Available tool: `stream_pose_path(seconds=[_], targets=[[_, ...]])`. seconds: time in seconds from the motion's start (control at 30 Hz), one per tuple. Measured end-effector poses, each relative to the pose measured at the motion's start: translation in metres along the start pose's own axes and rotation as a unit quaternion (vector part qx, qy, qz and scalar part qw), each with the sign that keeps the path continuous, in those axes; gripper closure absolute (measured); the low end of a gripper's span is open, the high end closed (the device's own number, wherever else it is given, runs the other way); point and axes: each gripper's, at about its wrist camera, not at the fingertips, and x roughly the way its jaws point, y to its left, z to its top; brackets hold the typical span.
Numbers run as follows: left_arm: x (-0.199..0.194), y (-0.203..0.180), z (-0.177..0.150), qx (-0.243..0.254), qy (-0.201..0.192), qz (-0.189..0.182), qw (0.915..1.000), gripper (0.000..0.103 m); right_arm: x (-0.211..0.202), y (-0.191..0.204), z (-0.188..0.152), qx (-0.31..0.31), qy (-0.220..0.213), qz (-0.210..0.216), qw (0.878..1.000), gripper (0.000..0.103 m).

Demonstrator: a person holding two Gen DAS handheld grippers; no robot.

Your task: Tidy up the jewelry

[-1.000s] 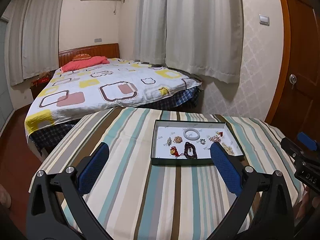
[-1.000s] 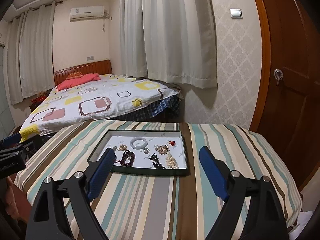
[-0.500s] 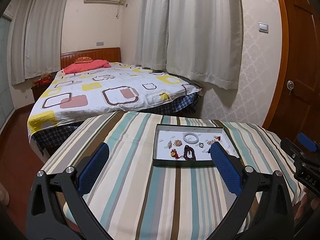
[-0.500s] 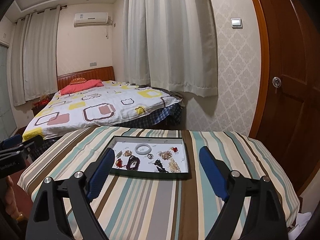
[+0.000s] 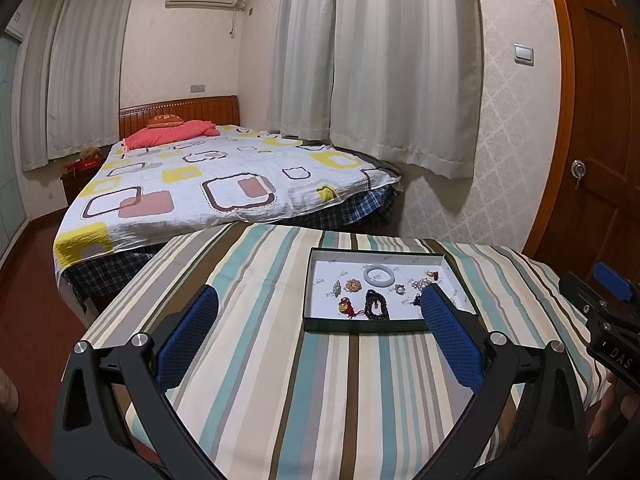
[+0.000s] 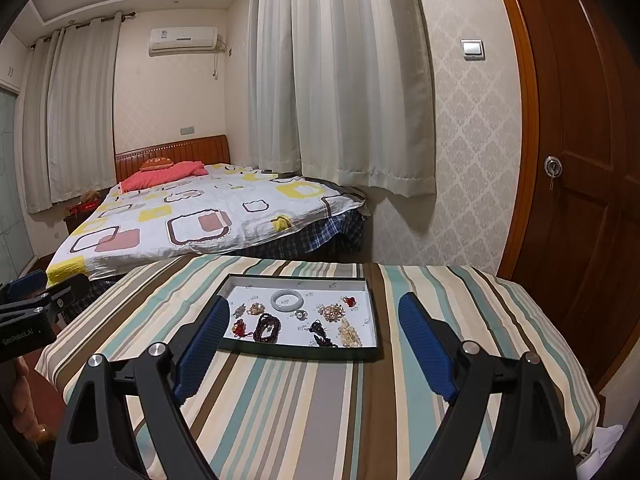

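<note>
With both the left gripper (image 5: 318,312) and right gripper (image 6: 314,322) spread wide and empty, we judged the pale bangle (image 6: 286,299) rigid, slippery and breakable, best pinched across its rim.

"DAS" on right gripper (image 5: 612,308) body; "GenRobot.AI" on left gripper (image 6: 28,312) body.

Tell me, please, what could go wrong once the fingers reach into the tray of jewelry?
The pieces lie close together in the tray: the dark bead bracelet sits right beside the red charm, so wide fingers may catch both. The black piece and pale bead cluster nearly touch and could tangle. The smooth white bangle lies flat and may slip.
</note>
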Motion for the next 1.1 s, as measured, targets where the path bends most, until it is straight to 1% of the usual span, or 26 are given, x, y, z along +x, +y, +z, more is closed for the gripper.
stream_pose_path(seconds=[1.1], targets=[[-0.001,-0.003,-0.0023,-0.001,-0.001,-0.001,1.0,0.004,0.0001,0.0006,-0.0002,0.0,0.0,0.001,1.0,0.019]])
